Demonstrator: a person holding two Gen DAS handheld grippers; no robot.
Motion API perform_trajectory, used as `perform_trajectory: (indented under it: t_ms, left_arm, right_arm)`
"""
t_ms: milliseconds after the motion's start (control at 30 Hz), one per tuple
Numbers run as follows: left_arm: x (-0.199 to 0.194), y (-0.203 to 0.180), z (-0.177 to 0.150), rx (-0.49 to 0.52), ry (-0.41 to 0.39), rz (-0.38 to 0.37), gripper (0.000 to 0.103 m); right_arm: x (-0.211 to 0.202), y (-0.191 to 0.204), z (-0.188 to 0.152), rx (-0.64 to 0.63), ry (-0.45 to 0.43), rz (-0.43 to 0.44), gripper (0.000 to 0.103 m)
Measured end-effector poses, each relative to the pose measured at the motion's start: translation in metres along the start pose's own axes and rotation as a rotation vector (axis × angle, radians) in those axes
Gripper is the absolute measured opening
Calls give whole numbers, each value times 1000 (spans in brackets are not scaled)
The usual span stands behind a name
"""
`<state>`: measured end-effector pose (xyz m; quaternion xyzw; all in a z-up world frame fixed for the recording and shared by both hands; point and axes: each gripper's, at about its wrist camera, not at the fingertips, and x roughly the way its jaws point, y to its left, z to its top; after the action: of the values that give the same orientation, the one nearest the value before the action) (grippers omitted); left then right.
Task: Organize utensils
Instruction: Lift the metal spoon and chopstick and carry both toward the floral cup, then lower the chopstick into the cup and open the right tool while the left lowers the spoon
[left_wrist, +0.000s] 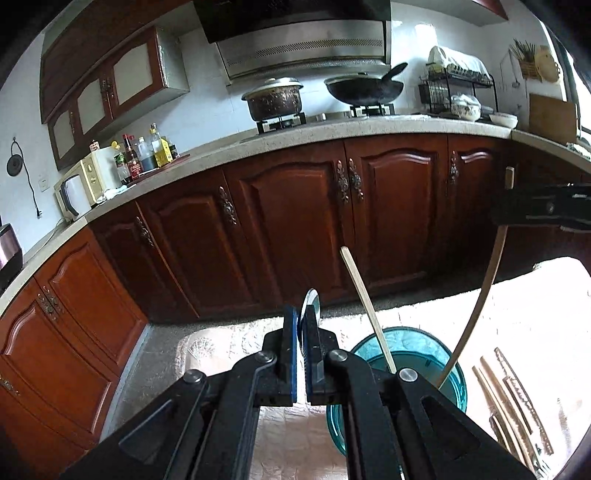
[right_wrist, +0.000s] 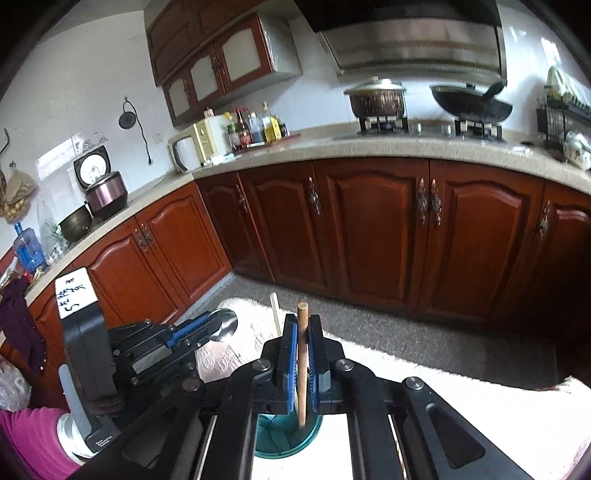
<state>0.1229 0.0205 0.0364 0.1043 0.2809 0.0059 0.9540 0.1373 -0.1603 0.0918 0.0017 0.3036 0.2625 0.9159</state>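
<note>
1. We hold two black grippers with blue-padded jaws over a table (left_wrist: 229, 347) covered in pale, embossed cloth, in a kitchen of glossy red-brown wooden cabinets (left_wrist: 291, 225).
2. Our left gripper (left_wrist: 301, 354) is clamped tight on one steel spoon (left_wrist: 309, 306); its rounded, shiny bowl sticks up past the fingertips. From the right wrist the same spoon (right_wrist: 224, 325) shows at the tip of that gripper (right_wrist: 192, 332), which a person's pink sleeve (right_wrist: 33, 439) carries in from the left.
3. Our right gripper (right_wrist: 302, 354) is closed on one round, brown wooden chopstick (right_wrist: 302, 365), which stands upright between the pads; its lower end dips inside the cup (right_wrist: 284, 439). From the left wrist that gripper (left_wrist: 532, 214) enters at the right edge, the chopstick (left_wrist: 476, 314) running down from it and looking bowed by the lens.
4. One cup (left_wrist: 417, 354) of clear teal plastic, round-rimmed, stands on the table just below both grippers.
5. One pale, flat wooden stick (left_wrist: 367, 306) already leans in the cup, its squared end pointing up and left.
6. Several more long utensils (left_wrist: 517, 406), wooden and patterned, lie on the cloth to the cup's right; we cannot count them surely.
7. On the speckled stone counter (left_wrist: 332, 129) behind sit one lidded metal pot (left_wrist: 273, 98) and one black wok (left_wrist: 364, 88) on the stove, a wire dish rack (left_wrist: 454, 88) to their right.
</note>
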Motion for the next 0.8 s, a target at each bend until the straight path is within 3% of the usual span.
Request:
perform_trajectory:
  t_ms: [333, 500, 800]
  left_arm:
    - [14, -22, -15, 36, 52, -32, 3]
    - [19, -26, -22, 27, 82, -46, 3]
    - [26, -27, -27, -1, 123, -66, 5]
  right_arm:
    - [30, -14, -22, 28, 72, 11, 7]
    - [32, -19, -24, 46, 66, 18, 7]
    - [39, -26, -30, 86, 83, 20, 20]
